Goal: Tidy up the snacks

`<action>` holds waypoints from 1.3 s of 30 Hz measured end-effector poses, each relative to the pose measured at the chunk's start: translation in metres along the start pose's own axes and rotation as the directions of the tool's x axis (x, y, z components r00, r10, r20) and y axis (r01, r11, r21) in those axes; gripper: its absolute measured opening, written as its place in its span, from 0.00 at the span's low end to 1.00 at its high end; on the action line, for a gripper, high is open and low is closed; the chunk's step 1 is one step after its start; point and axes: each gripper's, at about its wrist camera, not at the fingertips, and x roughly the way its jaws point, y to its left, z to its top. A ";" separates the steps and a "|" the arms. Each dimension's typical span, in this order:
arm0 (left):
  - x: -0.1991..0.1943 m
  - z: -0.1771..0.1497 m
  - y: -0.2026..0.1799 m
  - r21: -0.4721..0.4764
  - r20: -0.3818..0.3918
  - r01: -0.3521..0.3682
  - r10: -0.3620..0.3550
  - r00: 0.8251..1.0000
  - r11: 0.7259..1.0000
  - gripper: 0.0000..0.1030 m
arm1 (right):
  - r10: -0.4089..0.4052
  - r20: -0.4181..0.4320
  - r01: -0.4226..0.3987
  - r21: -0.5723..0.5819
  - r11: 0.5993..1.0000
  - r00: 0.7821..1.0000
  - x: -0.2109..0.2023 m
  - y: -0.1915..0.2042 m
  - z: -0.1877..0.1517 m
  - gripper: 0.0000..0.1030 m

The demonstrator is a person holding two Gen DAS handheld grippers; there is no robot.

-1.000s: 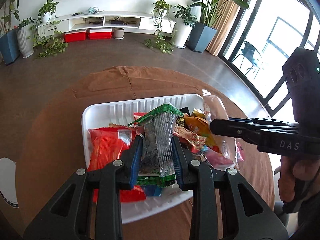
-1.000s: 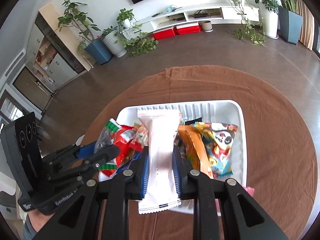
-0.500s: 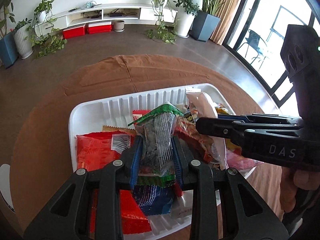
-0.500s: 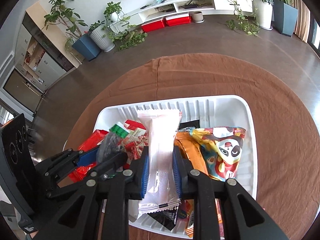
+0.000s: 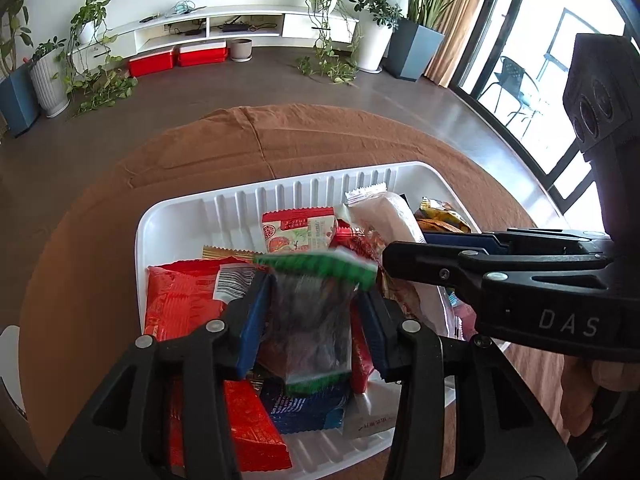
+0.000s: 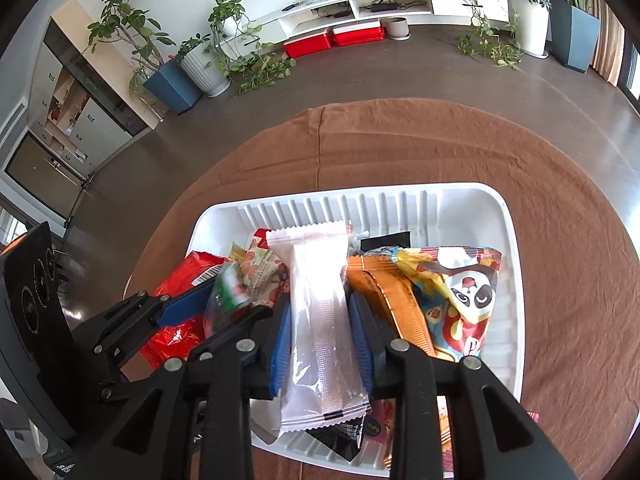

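Note:
A white ribbed tray [image 5: 320, 188] [image 6: 460, 200] on the brown tablecloth holds several snack packets. My left gripper [image 5: 312, 320] is over its left half, and its jaws stand apart around a clear green-edged seed packet [image 5: 308, 312] that looks blurred, loose between the pads. The packet also shows in the right wrist view [image 6: 226, 296]. My right gripper [image 6: 320, 328] is shut on a long white packet [image 6: 320, 312] above the tray's middle. A red packet [image 5: 180, 296], a panda packet [image 6: 464, 292] and an orange packet [image 6: 384, 292] lie in the tray.
The round table's brown cloth [image 6: 400, 140] surrounds the tray. A white round object [image 5: 8, 360] sits at the table's left edge. Beyond are dark floor, potted plants [image 6: 192, 68] and a white low shelf [image 5: 240, 24].
Both grippers moved forward and down over the tray. The left jaws have widened and the green-edged seed packet has slipped lower between them. The right gripper still holds the white packet.

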 end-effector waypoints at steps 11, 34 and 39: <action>-0.015 -0.006 -0.005 -0.014 0.012 -0.001 0.001 1.000 1.000 0.46 | 0.008 0.028 -0.008 0.015 1.000 1.000 -0.010 0.000 -0.003 0.37; -0.124 -0.050 -0.047 -0.002 0.207 -0.094 0.092 0.974 0.996 1.00 | 0.019 0.322 -0.002 -0.054 0.999 0.946 -0.115 0.022 -0.046 0.80; -0.181 -0.077 -0.070 0.020 0.337 -0.157 0.141 0.931 0.987 1.00 | 0.015 0.508 0.033 -0.084 0.996 0.861 -0.170 0.031 -0.081 0.95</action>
